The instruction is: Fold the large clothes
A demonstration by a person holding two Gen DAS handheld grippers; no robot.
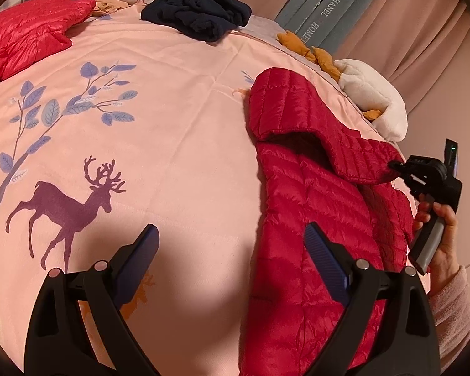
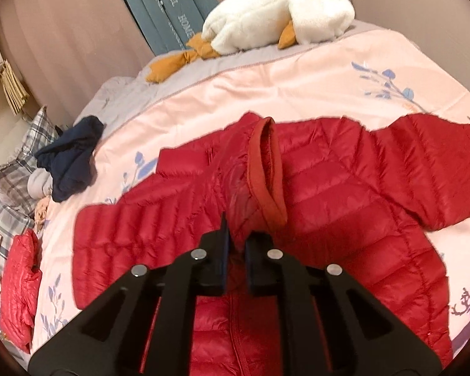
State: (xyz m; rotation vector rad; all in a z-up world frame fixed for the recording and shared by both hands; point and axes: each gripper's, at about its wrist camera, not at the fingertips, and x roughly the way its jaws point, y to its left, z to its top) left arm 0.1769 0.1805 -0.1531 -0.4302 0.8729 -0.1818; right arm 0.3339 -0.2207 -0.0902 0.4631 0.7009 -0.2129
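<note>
Pinching quilted crimson down jacket (image 2: 329, 194) near its collar: right gripper (image 2: 236, 241) clenched | jacket spread on pink deer-print bedspread (image 1: 172, 100), sleeves splayed | left gripper (image 1: 232, 241) released, holding nothing

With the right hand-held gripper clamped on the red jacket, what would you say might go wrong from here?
1. The right hand-held gripper pinches only a small bunch of the slippery red down jacket, so the fabric may slide out when lifted.
2. The left hand-held gripper is open and holds nothing, so the jacket's far side may drag and bunch on the pink bedspread.
</note>
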